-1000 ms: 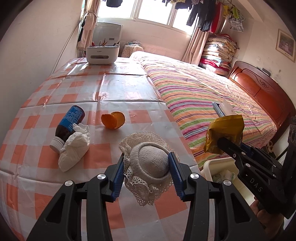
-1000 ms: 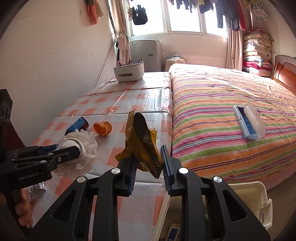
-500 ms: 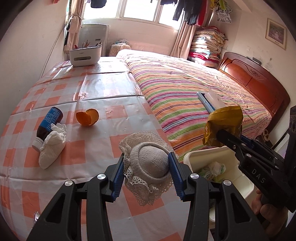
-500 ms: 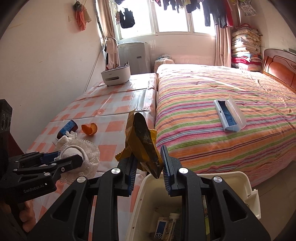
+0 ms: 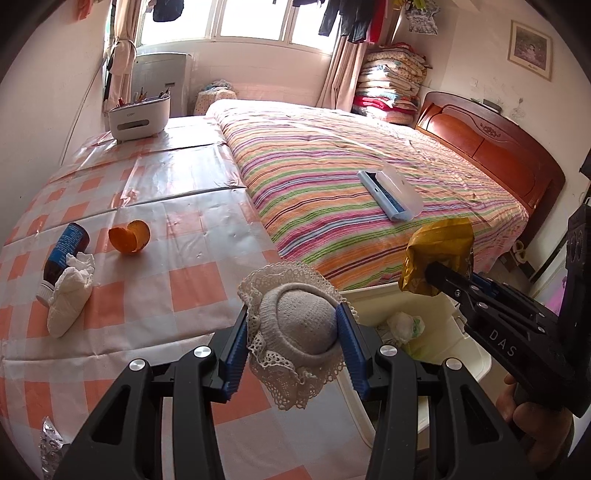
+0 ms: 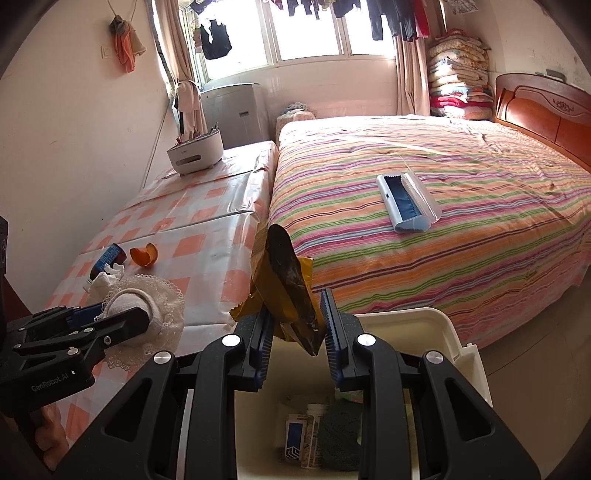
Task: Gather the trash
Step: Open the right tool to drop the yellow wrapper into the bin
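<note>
Lower left on the desk [image 5: 192, 295], the bottle [image 5: 64, 251], tissue wad [image 5: 70, 299] and orange peel [image 5: 130, 237] await me. My left tongs [image 5: 291, 328] pinch a lace doily [image 5: 295, 332]; right tongs [image 6: 295, 325] clamp a yellow wrapper [image 6: 280, 280] over the part-filled bin [image 6: 424, 321].

Glossy tablecloth [image 5: 192, 206]; lacy knit hat [image 5: 295, 325]

place: home bedroom | evidence: striped-quilted bed [image 5: 351, 177] with red wooden headboard [image 5: 491, 147]; folded blanket stack [image 5: 391, 88]; laundry hung at window [image 6: 310, 33]
</note>
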`<state>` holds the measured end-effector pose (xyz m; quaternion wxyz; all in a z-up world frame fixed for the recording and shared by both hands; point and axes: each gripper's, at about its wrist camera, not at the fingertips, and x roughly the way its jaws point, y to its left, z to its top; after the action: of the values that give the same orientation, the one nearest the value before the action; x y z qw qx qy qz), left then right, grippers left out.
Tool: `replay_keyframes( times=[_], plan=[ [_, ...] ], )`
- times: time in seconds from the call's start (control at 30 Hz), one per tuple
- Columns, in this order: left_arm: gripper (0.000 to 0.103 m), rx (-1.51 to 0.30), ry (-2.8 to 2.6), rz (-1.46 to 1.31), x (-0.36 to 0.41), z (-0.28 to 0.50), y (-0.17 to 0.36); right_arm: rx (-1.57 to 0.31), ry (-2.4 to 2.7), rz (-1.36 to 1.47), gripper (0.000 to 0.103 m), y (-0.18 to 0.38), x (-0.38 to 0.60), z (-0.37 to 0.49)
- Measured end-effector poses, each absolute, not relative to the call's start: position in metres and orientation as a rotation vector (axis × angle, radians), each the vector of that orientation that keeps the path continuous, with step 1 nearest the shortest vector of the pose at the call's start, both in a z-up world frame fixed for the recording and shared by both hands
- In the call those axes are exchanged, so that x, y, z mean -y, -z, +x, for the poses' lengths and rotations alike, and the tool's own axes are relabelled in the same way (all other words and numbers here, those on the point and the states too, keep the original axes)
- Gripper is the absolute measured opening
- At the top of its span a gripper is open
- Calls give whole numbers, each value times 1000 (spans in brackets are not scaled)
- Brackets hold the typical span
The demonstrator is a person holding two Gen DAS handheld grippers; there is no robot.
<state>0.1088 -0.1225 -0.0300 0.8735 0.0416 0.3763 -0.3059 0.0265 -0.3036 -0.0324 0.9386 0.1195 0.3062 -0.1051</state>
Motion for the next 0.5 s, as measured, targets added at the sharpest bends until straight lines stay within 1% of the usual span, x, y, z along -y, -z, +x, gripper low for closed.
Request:
replay_keyframes(
  times=[0.4,0.43,0.5],
  plan=[
    [44,-762,668,118,142,91,27,-603,266,302,28,35,322,11],
    [44,-763,670,121,143,90,28,-602,267,306,30,35,322,10],
    [44,-765,675,127,146,89,28,-592,274,317,37,35,324,7]
  ],
)
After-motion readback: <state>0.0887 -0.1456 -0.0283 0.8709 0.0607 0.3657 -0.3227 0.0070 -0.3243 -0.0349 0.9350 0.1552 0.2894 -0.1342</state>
